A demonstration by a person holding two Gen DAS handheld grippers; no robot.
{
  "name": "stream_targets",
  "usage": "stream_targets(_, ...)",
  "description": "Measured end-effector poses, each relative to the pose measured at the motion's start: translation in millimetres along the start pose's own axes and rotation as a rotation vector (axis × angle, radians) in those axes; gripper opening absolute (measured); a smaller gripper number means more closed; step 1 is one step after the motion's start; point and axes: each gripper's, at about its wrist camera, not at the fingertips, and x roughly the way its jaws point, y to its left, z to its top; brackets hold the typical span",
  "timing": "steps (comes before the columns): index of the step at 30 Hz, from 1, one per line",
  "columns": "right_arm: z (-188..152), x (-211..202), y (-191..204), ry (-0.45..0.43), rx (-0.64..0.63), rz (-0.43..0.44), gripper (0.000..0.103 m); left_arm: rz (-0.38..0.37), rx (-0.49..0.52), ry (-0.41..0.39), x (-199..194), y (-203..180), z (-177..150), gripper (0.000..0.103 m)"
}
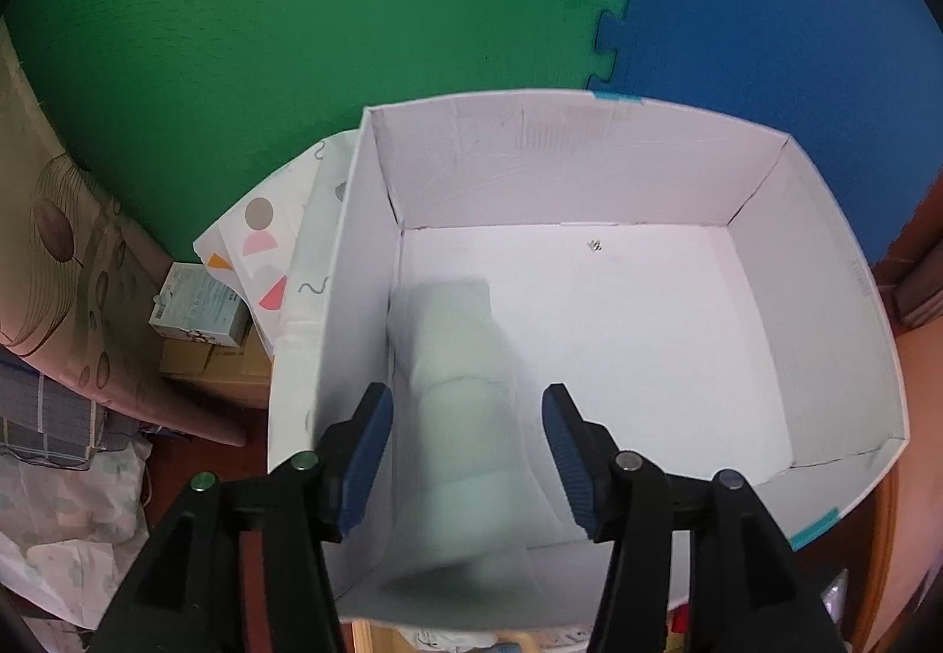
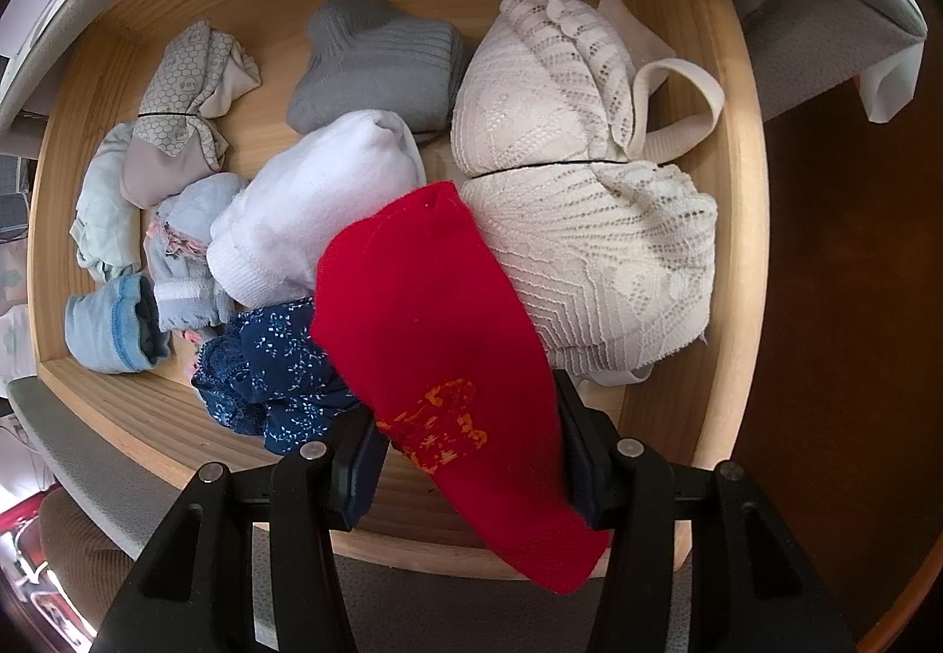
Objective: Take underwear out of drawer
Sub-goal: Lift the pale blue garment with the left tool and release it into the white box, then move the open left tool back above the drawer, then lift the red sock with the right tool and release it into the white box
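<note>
The left gripper (image 1: 468, 452) stands with its jaws apart over a white box (image 1: 837, 299), and a blurred pale mint garment (image 1: 457, 388) shows between and below the pads, touching neither, toward the box's 8 o'clock corner. The right gripper (image 2: 468, 452) is clamped on a red garment (image 2: 436, 335) with orange print, above the wooden drawer (image 2: 731, 217). In the drawer lie white lace underwear (image 2: 589, 193) at 2 o'clock, a grey bundle (image 2: 377, 63) at 12 and a navy floral piece (image 2: 277, 364) at 7.
</note>
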Motion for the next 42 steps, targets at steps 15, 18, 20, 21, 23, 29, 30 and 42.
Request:
stream_targets(15,-1.3,2.9,11.7,0.002,-0.011,-0.022,0.048,-0.020,0.027,-0.090,-76.4,11.1,-80.6,0.055)
stream_targets(18,-1.4,3.5,15.6,0.003,-0.016,-0.031,0.048,-0.023,0.014,-0.087,-79.4,12.2,-105.3,0.055)
stream_targets(20,-1.1,3.6,18.6,0.001,-0.017,-0.036,0.048,-0.024,-0.015,-0.076,-77.3,14.4,-127.1,0.055)
stream_targets(21,-1.3,3.6,19.9,0.000,-0.018,-0.039,0.048,-0.015,-0.027,-0.072,-74.5,15.6,-138.1,0.055)
stream_targets(23,-1.6,4.1,22.8,-0.001,-0.021,-0.043,0.048,0.009,-0.042,-0.056,-66.1,16.5,-157.3,0.055)
stream_targets(29,-2.0,3.3,26.3,-0.006,-0.021,-0.042,0.048,0.041,-0.110,0.060,-23.4,18.3,-214.3,0.055)
stream_targets(30,-2.1,2.5,26.2,-0.008,-0.020,-0.041,0.048,0.054,-0.111,0.072,-16.6,17.4,-223.7,0.055)
stream_targets(42,-3.6,-12.1,13.5,-0.057,-0.008,0.016,0.048,0.069,-0.199,0.064,7.7,22.9,-259.5,0.055)
